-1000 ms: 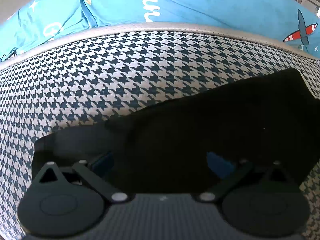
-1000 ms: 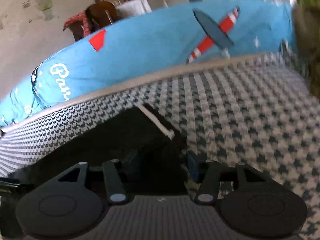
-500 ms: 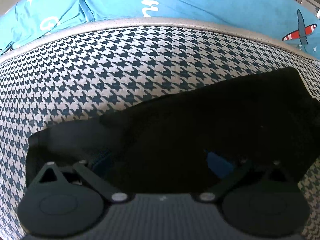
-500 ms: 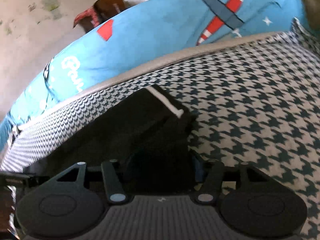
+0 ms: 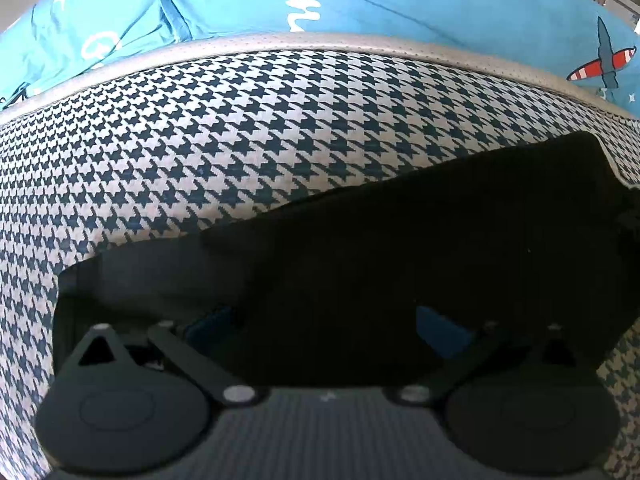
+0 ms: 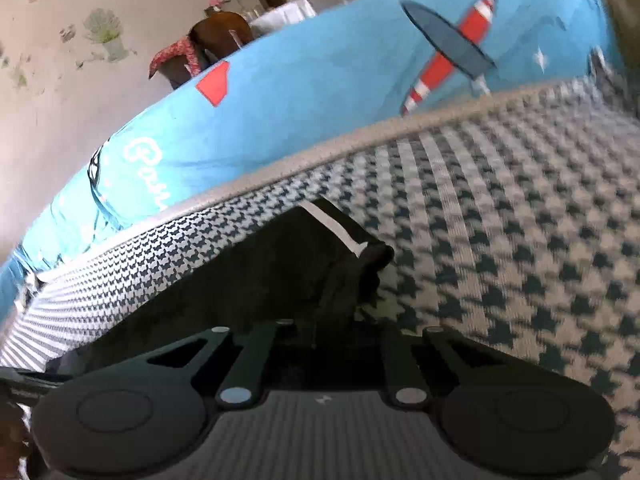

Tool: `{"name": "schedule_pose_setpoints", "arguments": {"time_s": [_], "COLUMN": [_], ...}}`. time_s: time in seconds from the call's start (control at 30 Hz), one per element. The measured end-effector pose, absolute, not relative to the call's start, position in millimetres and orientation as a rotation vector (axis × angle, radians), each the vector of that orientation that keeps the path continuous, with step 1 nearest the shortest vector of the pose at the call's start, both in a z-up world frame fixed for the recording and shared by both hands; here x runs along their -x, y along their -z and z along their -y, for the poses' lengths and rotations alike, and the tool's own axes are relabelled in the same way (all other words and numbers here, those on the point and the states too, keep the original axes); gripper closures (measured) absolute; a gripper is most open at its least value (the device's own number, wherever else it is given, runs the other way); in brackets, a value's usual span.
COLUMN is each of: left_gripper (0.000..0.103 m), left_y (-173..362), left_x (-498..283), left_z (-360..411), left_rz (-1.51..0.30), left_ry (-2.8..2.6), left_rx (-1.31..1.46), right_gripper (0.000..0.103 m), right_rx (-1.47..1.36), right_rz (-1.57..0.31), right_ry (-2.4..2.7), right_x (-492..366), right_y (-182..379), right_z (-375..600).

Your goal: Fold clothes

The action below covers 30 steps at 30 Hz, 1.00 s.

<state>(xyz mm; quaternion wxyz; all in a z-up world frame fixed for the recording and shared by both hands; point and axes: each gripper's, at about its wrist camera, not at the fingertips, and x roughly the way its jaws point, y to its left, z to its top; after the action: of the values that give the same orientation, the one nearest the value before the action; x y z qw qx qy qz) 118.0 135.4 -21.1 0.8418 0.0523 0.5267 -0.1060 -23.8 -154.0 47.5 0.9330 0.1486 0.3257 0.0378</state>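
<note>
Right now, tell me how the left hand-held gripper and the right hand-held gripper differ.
The left hand-held gripper has fingers spread wide, blue pads showing; the right hand-held gripper has fingers close together, pads hidden. The left sits over flat cloth; the right seems to pinch a bunched edge near the white stripe. Both are at the black garment on the houndstooth cover.

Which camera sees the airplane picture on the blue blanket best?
The right wrist view: the red-striped airplane shows big and whole on the blue blanket. The left wrist view catches it only small, at the far right edge.
</note>
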Motion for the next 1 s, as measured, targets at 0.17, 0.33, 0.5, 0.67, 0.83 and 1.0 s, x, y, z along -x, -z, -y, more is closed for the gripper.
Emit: {"name": "schedule_pose_setpoints", "arguments": {"time_s": [0.17,0.33,0.5,0.67,0.83,1.0], "left_gripper": [0.000,0.000,0.000,0.000,0.000,0.000], "left_y": [13.2,9.0,7.1,4.4,-0.7,-3.1], "left_x": [-107.4,-100.2,-96.2,-90.8,-83.6,-77.5], "left_z": [-147.6,-151.0,-152.1,-155.4,-163.2,-172.5], "left_rz": [-1.108,-1.101,-1.101,-1.100,-1.098,-1.097], "left_ry": [0.212,0.187,0.165,0.148,0.137,0.126], "left_rx": [-0.108,-0.101,-0.091,-0.079,-0.065,-0.050], "right_gripper": [0.092,0.092,0.092,0.089,0.075,0.057], "right_rx": [-0.029,0.243,0.373,0.415,0.387,0.321], "right_rz": [-0.555,-0.463,-0.491,-0.551,-0.602,-0.640], "right_ry": [-0.110,-0.180,-0.245,-0.296,-0.343,-0.392], "right_x": [41.2,58.9,59.9,55.1,49.8,51.7], "right_y": [-68.9,-75.1,-57.1,-39.2,-32.8,-37.7], "right_z": [99.9,40.2,7.5,-7.2,-9.4,-5.8]}}
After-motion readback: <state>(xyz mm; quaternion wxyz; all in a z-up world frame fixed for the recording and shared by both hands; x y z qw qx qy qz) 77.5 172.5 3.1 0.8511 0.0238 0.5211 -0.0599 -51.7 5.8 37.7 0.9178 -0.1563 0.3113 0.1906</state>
